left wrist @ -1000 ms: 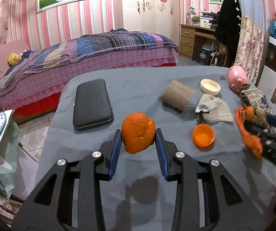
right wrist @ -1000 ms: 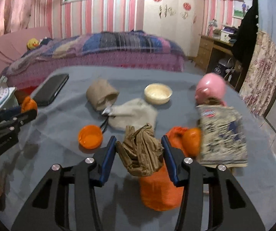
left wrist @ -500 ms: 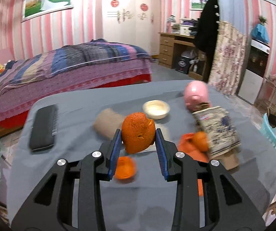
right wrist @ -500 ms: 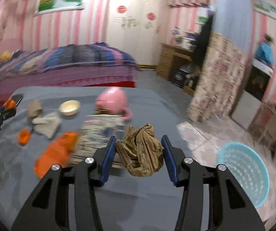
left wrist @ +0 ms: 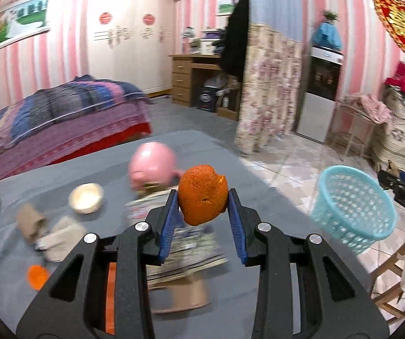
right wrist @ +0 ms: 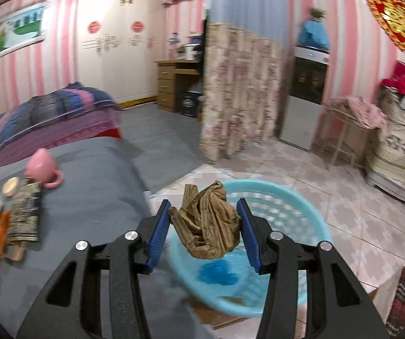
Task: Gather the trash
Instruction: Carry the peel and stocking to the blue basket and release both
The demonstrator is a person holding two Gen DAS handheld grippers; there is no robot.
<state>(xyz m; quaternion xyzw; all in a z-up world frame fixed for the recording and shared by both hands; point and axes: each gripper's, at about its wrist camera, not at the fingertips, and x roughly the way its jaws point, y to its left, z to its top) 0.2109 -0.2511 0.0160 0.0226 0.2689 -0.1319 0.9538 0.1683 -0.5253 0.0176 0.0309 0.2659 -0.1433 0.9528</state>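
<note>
While left gripper point(left wrist: 203, 209) clamps orange peel point(left wrist: 203, 194), right gripper point(right wrist: 203, 220) grips brown wrapper point(right wrist: 206, 223) above basket point(right wrist: 301, 214).

Even, soft indoor light; motion blur smears the desk point(left wrist: 258, 197) clutter and basket point(right wrist: 287, 197); fisheye bends edges, corners black.

Walls point(left wrist: 61, 56): pink-and-white vertical stripes. White wardrobe point(left wrist: 129, 42) on the far wall; wooden drawer desk point(left wrist: 188, 79) beside it. Bed point(left wrist: 61, 118) with striped blue-purple quilt beyond the far-left corner of the grey-covered bench point(left wrist: 219, 152). Floral curtain point(left wrist: 267, 90) hangs centre. Floor point(right wrist: 329, 197): pale patterned tiles. Red heart ornament point(right wrist: 394, 19) upper right.
</note>
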